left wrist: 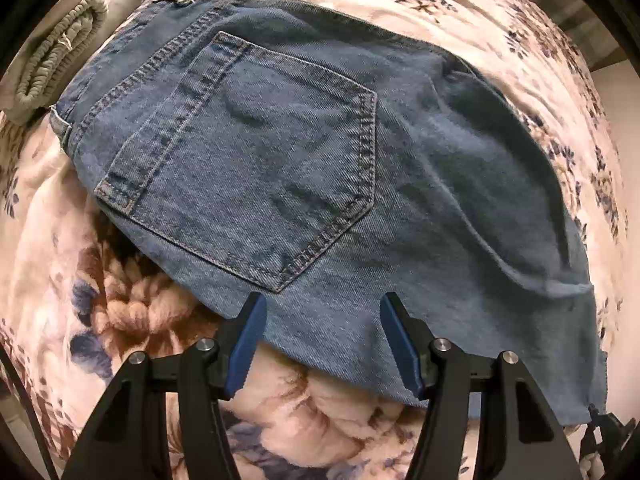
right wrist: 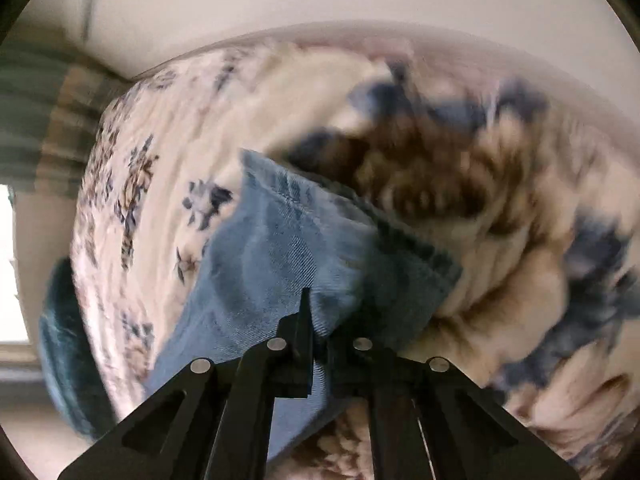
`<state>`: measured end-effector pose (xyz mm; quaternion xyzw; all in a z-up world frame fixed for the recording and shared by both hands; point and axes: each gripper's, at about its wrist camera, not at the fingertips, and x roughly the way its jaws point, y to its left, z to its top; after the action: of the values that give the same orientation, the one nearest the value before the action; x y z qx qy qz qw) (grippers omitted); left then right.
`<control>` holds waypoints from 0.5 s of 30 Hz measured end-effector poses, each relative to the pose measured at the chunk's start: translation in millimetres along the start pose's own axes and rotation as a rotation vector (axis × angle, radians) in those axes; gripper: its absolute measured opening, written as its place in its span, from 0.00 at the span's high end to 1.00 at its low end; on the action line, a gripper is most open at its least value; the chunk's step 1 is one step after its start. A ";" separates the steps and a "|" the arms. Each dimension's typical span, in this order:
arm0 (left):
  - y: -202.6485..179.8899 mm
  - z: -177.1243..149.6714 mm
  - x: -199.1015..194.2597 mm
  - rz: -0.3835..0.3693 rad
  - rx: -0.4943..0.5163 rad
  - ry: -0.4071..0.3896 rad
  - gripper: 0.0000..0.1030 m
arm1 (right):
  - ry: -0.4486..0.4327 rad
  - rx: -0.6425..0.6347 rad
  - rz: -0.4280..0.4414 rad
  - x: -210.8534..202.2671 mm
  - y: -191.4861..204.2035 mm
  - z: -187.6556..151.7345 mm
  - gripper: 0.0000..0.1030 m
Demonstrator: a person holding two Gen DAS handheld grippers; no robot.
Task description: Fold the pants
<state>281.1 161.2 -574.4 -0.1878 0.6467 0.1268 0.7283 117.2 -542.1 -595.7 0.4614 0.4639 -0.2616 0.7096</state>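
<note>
Blue denim pants (left wrist: 320, 168) lie folded on a floral bedspread (left wrist: 132, 304), back pocket (left wrist: 256, 168) up and waistband toward the upper left. My left gripper (left wrist: 322, 308) points down over the pants' near edge, open, with its blue pads (left wrist: 248, 340) apart and nothing pinched. In the blurred right wrist view, my right gripper (right wrist: 316, 308) is shut on a leg end of the pants (right wrist: 288, 248). The denim drapes over its right finger and hides it. The stitched hem (right wrist: 404, 240) hangs a little above the bedspread (right wrist: 168, 128).
A folded grey garment with an elastic waistband (left wrist: 60, 60) lies at the bed's upper left, touching the pants' waistband. A dark teal cloth (right wrist: 68, 340) hangs at the bed's edge in the right wrist view. A pale wall (right wrist: 320, 8) stands beyond the bed.
</note>
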 end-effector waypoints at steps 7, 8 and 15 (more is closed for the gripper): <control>29.8 -10.9 -17.7 -0.059 -0.080 0.019 0.45 | 0.172 0.092 -0.073 15.3 -9.8 -2.0 0.72; 37.1 -10.2 -25.9 -0.073 -0.097 0.013 0.45 | 0.155 0.084 -0.066 4.2 -5.1 -8.2 0.62; 68.0 30.1 -76.6 -0.109 -0.107 -0.069 0.45 | 0.080 0.007 -0.124 -49.4 51.7 -71.8 0.53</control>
<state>268.9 239.8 -503.2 -0.2568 0.6022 0.1275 0.7451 107.2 -457.8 -540.3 0.4441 0.5189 -0.2880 0.6713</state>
